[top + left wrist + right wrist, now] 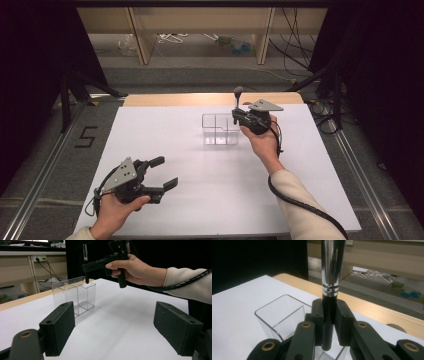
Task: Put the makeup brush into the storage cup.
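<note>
Right claw (329, 322) grips tightly a makeup brush (331, 277), upright above the clear organizer (220, 129) near the tabletop's (200, 200) far edge. Left claw (162, 172) rests wide open, well apart, holding nothing.

Grey floor (210, 70) beyond the white table (165, 135), wooden shelving (200, 22) behind, dark curtains (35, 60) at the sides.

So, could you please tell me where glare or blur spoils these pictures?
Right gripper view: bright streaks on the brush ferrule, floor clutter behind soft. Left gripper view: near claw pads slightly blurred, clear box sharp. High view: evenly lit, dark edges.
</note>
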